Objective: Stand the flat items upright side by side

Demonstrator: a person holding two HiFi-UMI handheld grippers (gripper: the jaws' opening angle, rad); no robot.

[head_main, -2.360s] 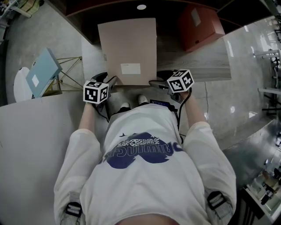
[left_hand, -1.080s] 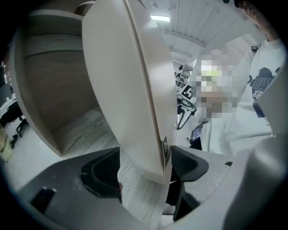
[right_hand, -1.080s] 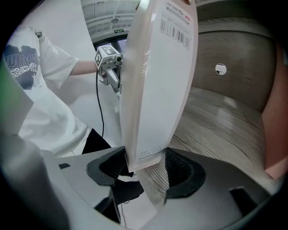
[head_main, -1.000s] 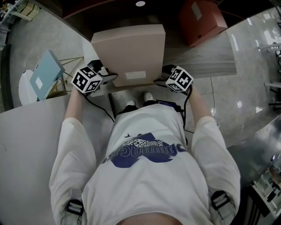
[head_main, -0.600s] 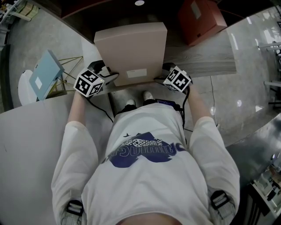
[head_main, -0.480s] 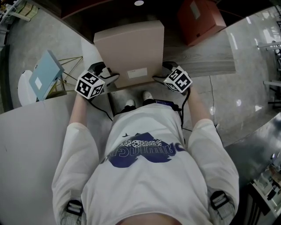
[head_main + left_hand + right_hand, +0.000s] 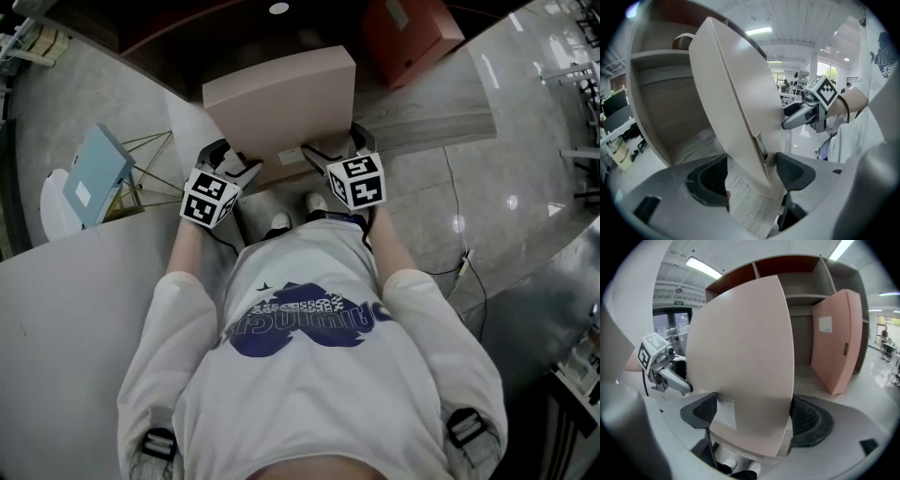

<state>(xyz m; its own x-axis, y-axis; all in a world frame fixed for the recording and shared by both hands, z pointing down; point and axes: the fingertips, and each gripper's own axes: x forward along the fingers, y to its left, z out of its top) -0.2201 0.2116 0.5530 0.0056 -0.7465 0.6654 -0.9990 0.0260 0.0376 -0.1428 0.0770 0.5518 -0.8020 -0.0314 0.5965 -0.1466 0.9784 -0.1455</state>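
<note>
While both grippers stand at the near edge of the wooden shelf [image 7: 431,117], the stock reads as follows. Beige box [image 7: 281,103]: flat carton, tilted up with its top leaning toward the back of the shelf, its lower edge along the near edge, left of the shelf's middle; white label [image 7: 291,155] on the face toward the person, low down. Left gripper [image 7: 246,167]: at the box's near left corner, jaws closed on the thickness of the carton, which sits slantwise between the pads. Right gripper [image 7: 330,150]: at the near right corner, jaws just opened wide, the carton's lower corner between them with one pad before its face and one behind, neither pressing. Red box [image 7: 408,37]: flat carton, standing upright at the back right of the shelf, well apart from the beige one. Light-blue box [image 7: 94,173]: flat carton with a small white label, leaning on a wire rack [image 7: 150,155] off the shelf's left end. Person: white printed shirt, shoes [image 7: 278,222] showing on the floor just below the shelf's near edge.
</note>
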